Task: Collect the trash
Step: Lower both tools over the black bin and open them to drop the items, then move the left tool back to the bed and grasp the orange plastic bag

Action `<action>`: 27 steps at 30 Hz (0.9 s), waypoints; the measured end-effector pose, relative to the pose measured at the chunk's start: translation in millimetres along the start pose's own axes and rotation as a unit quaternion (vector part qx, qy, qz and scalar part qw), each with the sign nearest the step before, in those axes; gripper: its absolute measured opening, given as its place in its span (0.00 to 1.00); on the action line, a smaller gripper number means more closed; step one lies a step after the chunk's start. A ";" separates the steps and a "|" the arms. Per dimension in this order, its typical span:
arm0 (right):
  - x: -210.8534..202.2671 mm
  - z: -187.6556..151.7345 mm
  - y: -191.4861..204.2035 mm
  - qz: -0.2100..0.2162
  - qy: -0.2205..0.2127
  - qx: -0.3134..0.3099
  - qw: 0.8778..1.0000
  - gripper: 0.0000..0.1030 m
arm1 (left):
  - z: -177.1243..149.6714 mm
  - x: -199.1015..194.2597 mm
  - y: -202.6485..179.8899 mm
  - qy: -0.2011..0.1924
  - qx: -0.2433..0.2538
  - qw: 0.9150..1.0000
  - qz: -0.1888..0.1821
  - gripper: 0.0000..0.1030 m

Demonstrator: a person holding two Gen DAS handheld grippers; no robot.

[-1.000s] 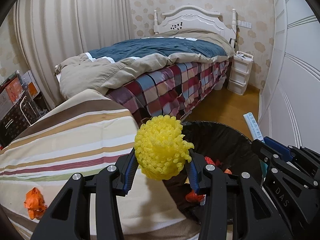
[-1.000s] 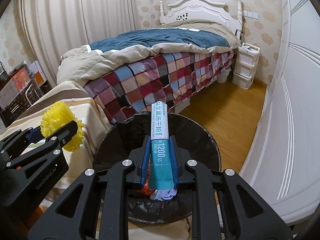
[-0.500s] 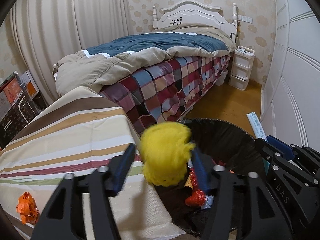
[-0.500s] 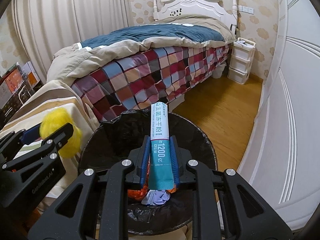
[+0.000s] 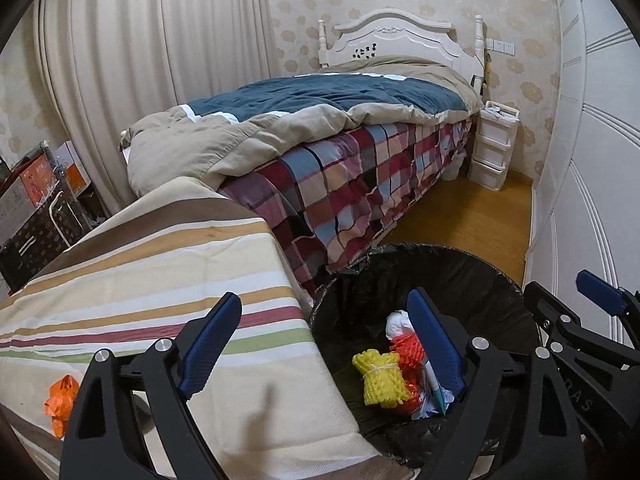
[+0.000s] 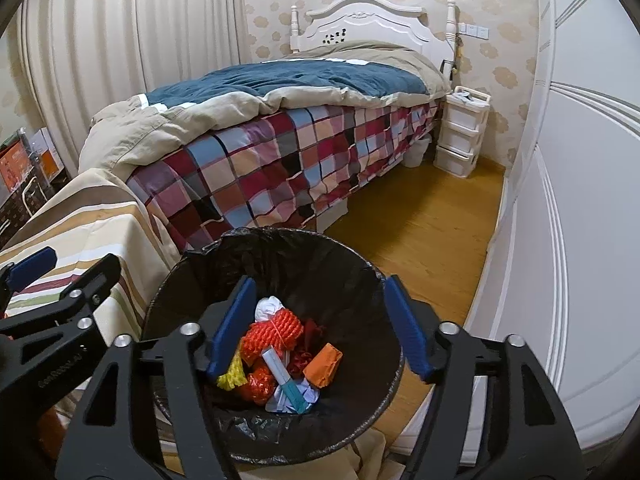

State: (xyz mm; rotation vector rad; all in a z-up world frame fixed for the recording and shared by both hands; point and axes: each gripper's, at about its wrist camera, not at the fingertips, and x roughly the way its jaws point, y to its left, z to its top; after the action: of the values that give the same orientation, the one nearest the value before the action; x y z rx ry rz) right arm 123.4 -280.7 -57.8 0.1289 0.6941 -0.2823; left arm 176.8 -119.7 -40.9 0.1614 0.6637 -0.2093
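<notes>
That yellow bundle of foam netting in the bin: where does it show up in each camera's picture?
Left wrist view: yellow foam net lies in the bin, lower centre-right.
Right wrist view: it peeks out lower centre-left, partly hidden behind a blue finger pad.
Shared landmark: the black-lined trash bin.

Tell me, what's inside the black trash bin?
Inside the trash bin lie a yellow foam net, an orange foam net, a white wad, an orange wrapper and a teal-and-white packet. Whatever is beneath the pile is covered.
</notes>
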 end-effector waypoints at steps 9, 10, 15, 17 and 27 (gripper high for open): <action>-15.0 -3.5 4.5 -0.005 -0.003 -0.001 1.000 0.77 | -4.4 -19.2 15.5 -0.004 -0.009 1.000 0.012 0.84; -17.1 -4.5 6.6 -0.003 -0.003 -0.002 1.000 0.77 | -5.4 -21.4 19.2 -0.004 -0.011 1.000 0.013 0.84; -28.5 -10.9 22.0 0.007 -0.004 -0.011 1.000 0.80 | -16.1 -33.5 38.2 -0.003 -0.019 0.999 0.034 0.85; -33.9 -15.6 32.3 0.017 -0.002 -0.017 1.000 0.81 | -21.8 -37.3 48.0 0.001 -0.028 0.999 0.040 0.85; -49.2 -37.5 79.3 0.065 0.016 -0.036 0.997 0.81 | -57.6 -61.4 105.9 0.019 -0.064 0.994 0.082 0.85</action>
State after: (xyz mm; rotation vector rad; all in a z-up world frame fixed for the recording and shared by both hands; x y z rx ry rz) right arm 88.2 -186.6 -52.8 0.1088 0.7229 -0.1314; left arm 121.3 3.6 -38.7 0.0964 0.6964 -0.0058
